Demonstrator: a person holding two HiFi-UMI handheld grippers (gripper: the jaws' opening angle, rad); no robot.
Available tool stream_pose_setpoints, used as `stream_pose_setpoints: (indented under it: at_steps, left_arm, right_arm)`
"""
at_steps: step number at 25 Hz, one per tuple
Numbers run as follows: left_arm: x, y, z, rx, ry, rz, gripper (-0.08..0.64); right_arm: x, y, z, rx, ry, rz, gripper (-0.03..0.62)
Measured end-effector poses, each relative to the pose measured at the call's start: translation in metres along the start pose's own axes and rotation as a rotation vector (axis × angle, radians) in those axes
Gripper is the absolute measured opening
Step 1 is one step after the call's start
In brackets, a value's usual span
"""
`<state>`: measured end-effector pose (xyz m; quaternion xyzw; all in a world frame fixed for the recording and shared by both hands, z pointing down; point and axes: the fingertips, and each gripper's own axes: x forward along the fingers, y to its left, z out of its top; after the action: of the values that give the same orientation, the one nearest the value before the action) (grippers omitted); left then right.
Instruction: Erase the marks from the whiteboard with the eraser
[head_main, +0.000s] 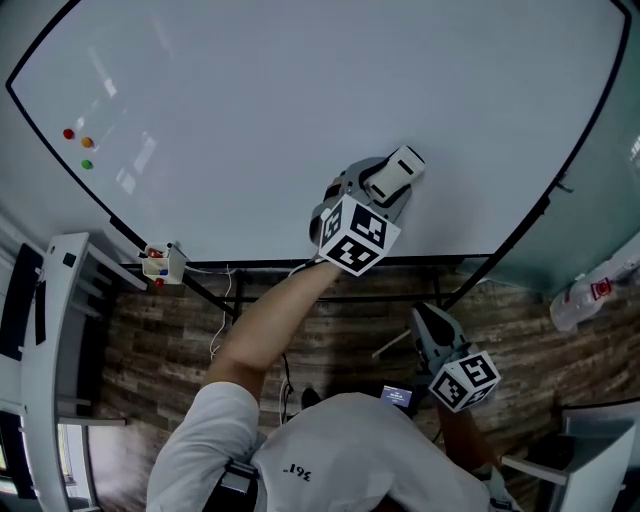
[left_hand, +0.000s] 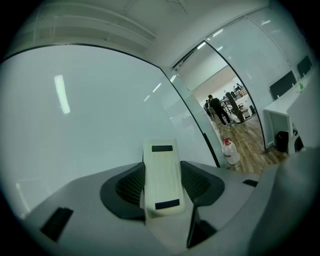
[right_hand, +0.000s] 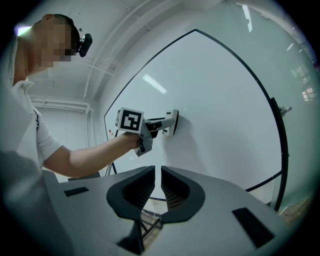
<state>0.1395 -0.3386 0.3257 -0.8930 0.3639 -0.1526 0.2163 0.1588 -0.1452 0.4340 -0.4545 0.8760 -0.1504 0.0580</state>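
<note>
At the bottom of the head view, nearest the camera, the person's white shirt (head_main: 330, 450) is seen. Just right of it the right gripper (head_main: 432, 325) is held low over the wood-plank floor (head_main: 330, 310), its marker cube (head_main: 465, 380) at lower right. In the right gripper view its jaws are drawn together to a thin slit, with nothing between them.

At frame centre of the head view, a bare forearm (head_main: 270, 320) is stretched up to the left gripper (head_main: 378, 183). Its jaws are closed on the eraser (head_main: 397, 170). In the left gripper view the cream-coloured eraser (left_hand: 161, 177) is clamped lengthwise between the two dark ribbed pads (left_hand: 132, 184), its far end sticking out beyond them. In the right gripper view the eraser is seen pressed flat against the whiteboard (head_main: 300, 100).

The eraser is placed on the lower middle part of the board, a little above the bottom edge of its black frame. Three small round magnets are noted at the upper left of the head view: red (head_main: 68, 133), orange (head_main: 87, 142) and green (head_main: 87, 164). Below them, at the board's lower left corner, a small holder with coloured items (head_main: 160, 262) is attached.

At the right edge of the head view a clear bottle (head_main: 585, 295) stands on the floor beside the glass wall. Farthest off, in the left gripper view, people (left_hand: 217, 107) are seen standing down a corridor at centre right.
</note>
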Motion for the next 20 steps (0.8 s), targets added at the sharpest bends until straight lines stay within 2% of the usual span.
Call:
stream_pose_setpoints:
  at_steps: [7,20]
  left_arm:
    - [-0.023,0.003,0.016,-0.011,-0.048,-0.010,0.230]
    - [-0.089,0.068,0.022,-0.062,-0.091,0.093,0.230]
  right_arm:
    - [0.002,0.008,0.004,-0.011,-0.006,-0.001,0.040]
    - [0.028,0.032,0.008,-0.040,-0.001,0.052,0.040]
